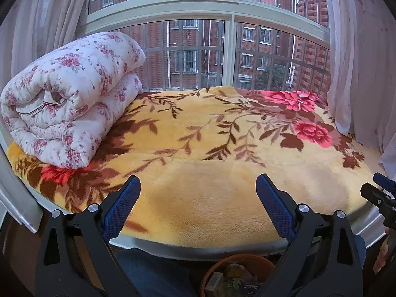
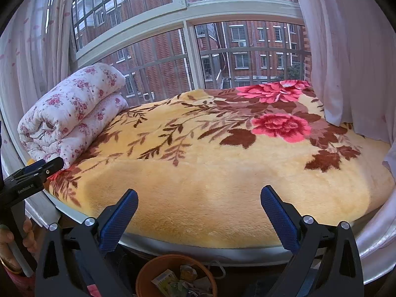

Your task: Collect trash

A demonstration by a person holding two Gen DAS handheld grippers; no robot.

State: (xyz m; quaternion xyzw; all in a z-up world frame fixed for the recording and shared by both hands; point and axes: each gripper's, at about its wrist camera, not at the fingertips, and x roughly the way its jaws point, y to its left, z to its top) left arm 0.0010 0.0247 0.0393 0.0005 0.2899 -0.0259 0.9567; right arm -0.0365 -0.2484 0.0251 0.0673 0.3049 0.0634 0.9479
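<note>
An orange bin (image 1: 237, 259) stands on the floor below the bay-window ledge, with several crumpled wrappers and small cartons (image 1: 232, 279) inside. It also shows in the right wrist view (image 2: 158, 264) with the trash (image 2: 178, 282) in it. My left gripper (image 1: 198, 190) is open and empty, held above the front of the yellow floral blanket (image 1: 198, 148). My right gripper (image 2: 199, 203) is open and empty, also above the blanket's front edge (image 2: 198, 160). No loose trash shows on the blanket.
A rolled white quilt with pink flowers (image 1: 69, 99) lies at the left end of the ledge. Sheer curtains (image 1: 358, 61) hang at both sides. The barred window (image 1: 198, 54) closes off the back. The ledge's metal rim (image 1: 173, 248) runs along the front.
</note>
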